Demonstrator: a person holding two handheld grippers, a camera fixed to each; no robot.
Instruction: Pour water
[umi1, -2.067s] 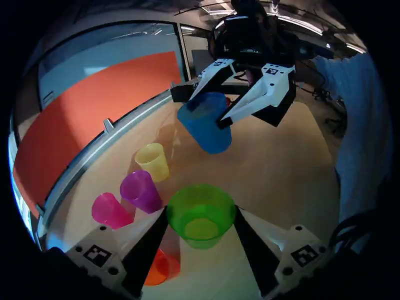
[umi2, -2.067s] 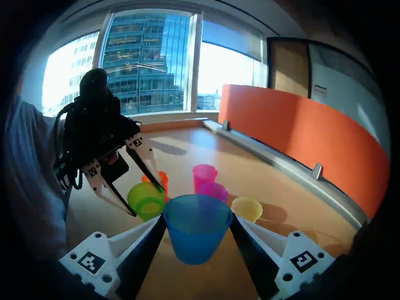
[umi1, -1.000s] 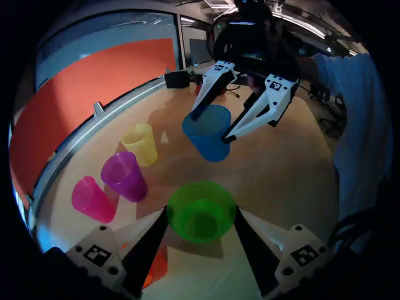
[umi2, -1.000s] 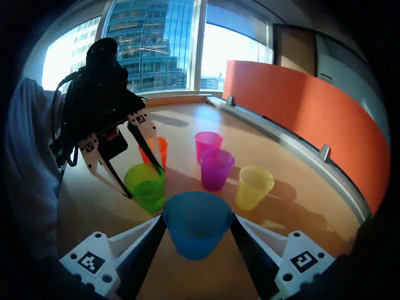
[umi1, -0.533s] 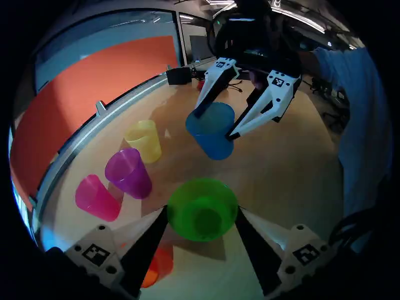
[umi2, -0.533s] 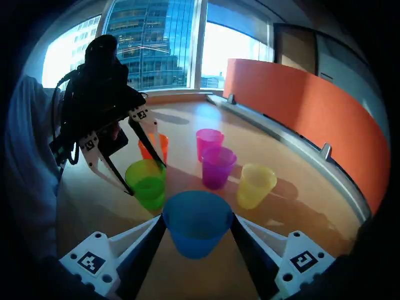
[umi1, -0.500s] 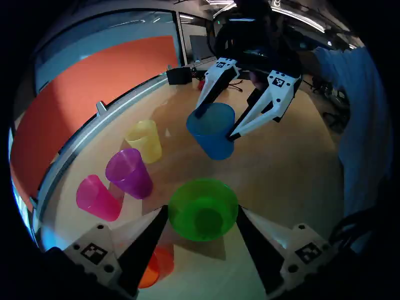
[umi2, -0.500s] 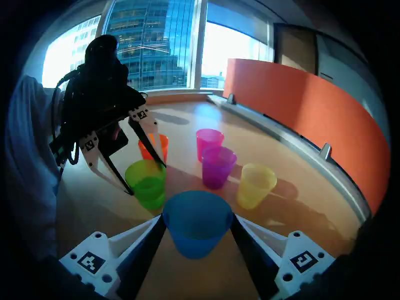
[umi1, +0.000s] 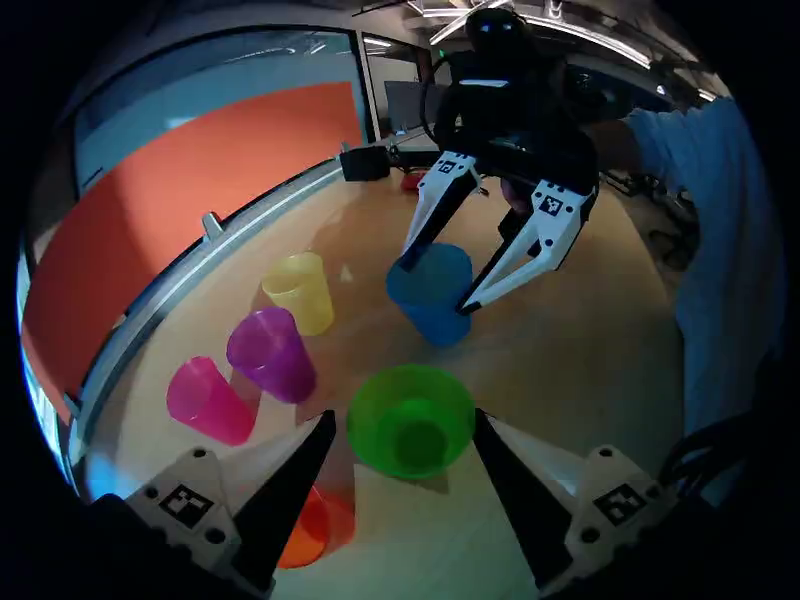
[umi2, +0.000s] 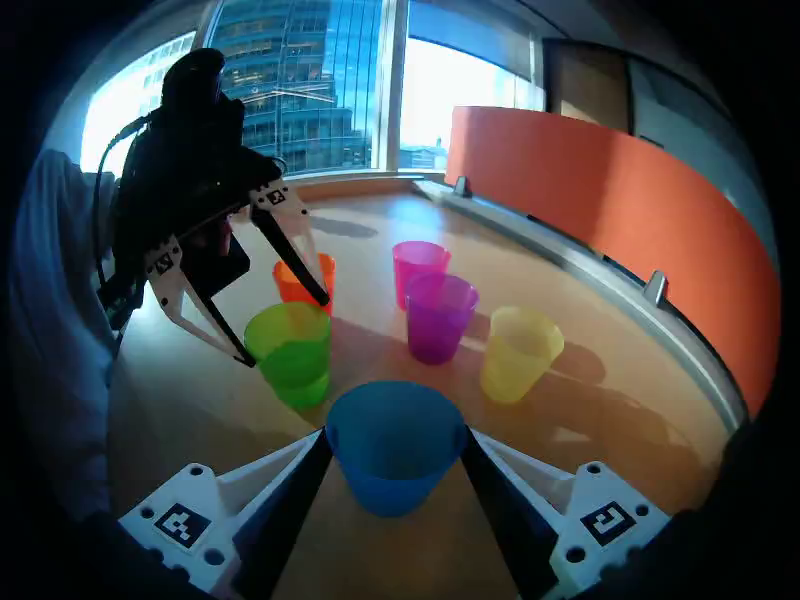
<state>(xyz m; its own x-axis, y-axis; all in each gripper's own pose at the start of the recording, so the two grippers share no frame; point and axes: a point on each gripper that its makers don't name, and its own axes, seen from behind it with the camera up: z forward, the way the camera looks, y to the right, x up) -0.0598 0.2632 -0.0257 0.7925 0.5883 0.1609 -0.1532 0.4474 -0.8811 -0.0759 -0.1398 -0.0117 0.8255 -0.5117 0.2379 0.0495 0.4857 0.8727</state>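
Note:
My left gripper (umi1: 402, 415) is shut on an upright green cup (umi1: 410, 440), held low over the wooden table (umi1: 580, 340). In the right gripper view the green cup (umi2: 290, 355) looks darker in its lower half, with the left gripper (umi2: 285, 332) around it. My right gripper (umi2: 395, 435) is shut on a blue cup (umi2: 396, 450), upright and empty-looking from above. In the left gripper view the right gripper (umi1: 432, 288) holds the blue cup (umi1: 432, 300) down near the tabletop, just beyond the green one.
Yellow (umi1: 300, 292), purple (umi1: 270, 353), pink (umi1: 207, 400) and orange (umi1: 305, 525) cups stand in a loose row left of the green cup. An orange partition (umi1: 180, 190) with a metal rail borders the table. A person's light-blue sleeve (umi1: 720, 250) is on the right.
The blue cup has gone from tilted to upright and sunk toward the table. Both grippers have moved lower, and the green cup has come down with the left one.

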